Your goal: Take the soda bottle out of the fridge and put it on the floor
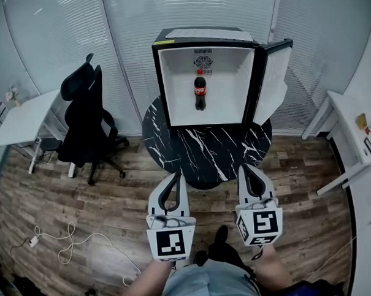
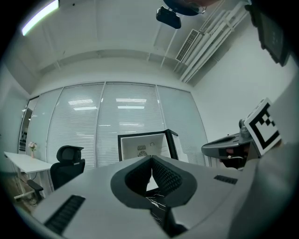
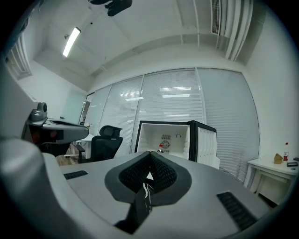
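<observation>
the task looks to be at its very start, with nothing done yet; nearest, the left gripper (image 1: pixel 176 177) and the right gripper (image 1: pixel 248 168) hang side by side in front of the person, above the wooden floor (image 1: pixel 114 202), their tips close to the near edge of the round black marble table (image 1: pixel 204 153); each gripper's own view shows its 2 jaws clenched tip to tip, with nothing between them and touching nothing; farther off, on the table, the small fridge (image 1: pixel 160 84) stands with its door (image 1: pixel 274 79) swung open to the right; the soda bottle (image 1: pixel 199 91) stands upright inside, about mid-width, well apart from both grippers; what is left, as i judge it, is everything: reach in, open 1 pair of jaws round the bottle, close on it, lift it out and set it on the floor.
</observation>
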A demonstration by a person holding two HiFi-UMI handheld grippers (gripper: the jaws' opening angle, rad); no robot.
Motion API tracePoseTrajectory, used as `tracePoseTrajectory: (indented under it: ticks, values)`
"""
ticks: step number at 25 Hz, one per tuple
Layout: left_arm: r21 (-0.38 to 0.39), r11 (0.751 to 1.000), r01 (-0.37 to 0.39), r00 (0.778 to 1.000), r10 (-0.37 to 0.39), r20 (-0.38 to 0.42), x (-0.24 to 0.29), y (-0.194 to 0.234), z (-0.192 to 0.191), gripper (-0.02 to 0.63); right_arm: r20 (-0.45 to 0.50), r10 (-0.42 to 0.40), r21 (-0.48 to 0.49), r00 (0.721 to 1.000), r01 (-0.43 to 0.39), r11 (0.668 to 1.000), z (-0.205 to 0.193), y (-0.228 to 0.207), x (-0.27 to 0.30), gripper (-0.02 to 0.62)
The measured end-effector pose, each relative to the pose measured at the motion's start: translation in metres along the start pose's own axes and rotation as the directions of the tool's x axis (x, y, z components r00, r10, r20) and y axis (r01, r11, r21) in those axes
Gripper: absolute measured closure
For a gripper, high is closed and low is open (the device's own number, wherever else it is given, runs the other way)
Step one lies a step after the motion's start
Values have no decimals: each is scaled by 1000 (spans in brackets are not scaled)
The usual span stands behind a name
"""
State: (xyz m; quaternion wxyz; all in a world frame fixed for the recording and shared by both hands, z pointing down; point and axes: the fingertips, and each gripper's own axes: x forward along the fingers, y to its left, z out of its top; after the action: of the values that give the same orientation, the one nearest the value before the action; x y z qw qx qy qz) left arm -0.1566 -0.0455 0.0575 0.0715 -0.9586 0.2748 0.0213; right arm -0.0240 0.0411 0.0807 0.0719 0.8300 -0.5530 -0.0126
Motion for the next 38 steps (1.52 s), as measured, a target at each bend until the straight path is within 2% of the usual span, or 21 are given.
tracePoseTrajectory:
  ticks: [10, 15, 19, 28, 32, 38]
  values:
    - [20, 999, 30, 999, -29, -40, 84, -14, -24, 589, -6, -21, 40, 1000, 21, 999, -19, -56, 60, 581]
    - [57, 998, 16, 997, -12, -78, 148, -9, -38, 588, 5, 12, 60, 1000, -12, 998, -24, -86, 119, 581]
    - [71, 997, 7, 997, -2, -76, 199, -8, -38, 589, 0, 43, 79, 999, -42, 996, -27, -107, 168, 581]
    - [93, 992, -87, 995, 92, -49, 279, 16, -25, 589, 58, 147, 55, 987, -150, 987, -2, -129, 264, 581]
    - [127, 986, -108, 994, 111, -23, 300, 21, -18, 589, 88, 176, 38, 980, -180, 983, 7, -134, 291, 581]
    - [109, 983, -150, 988, 153, -21, 312, 32, -22, 589, 99, 208, 36, 973, -212, 977, 14, -128, 316, 581]
